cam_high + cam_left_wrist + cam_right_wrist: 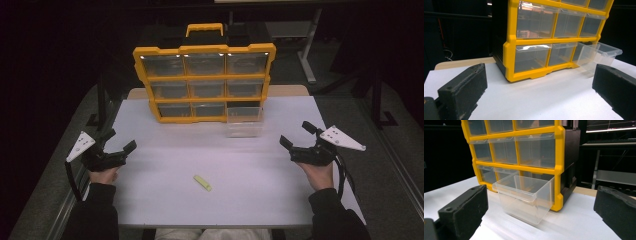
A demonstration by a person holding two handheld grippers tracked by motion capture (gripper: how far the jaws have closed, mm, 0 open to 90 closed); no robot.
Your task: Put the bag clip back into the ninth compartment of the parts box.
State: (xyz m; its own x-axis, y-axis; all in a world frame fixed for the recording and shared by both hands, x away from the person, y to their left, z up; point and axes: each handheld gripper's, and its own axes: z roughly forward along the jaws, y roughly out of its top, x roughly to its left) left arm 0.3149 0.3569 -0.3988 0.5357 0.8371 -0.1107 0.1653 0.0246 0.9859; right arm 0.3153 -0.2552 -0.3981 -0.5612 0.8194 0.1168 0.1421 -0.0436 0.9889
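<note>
Both sets of tongs released, jaws spread wide and empty above the white table (260,165): left tongs (120,140) at one side, right tongs (295,135) at the other. Between them and slightly nearer the person, a small yellow piece (202,183) flat on the table, well apart from both. Ahead of the tongs, a yellow drawer cabinet (204,49) upright, its clear drawer (524,197) pulled out at the bottom corner nearest the right tongs.

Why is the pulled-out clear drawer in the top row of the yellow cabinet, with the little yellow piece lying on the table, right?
Not quite: the pulled-out drawer sits in the bottom row of the cabinet, as the high view shows. The yellow piece does lie on the table.
</note>
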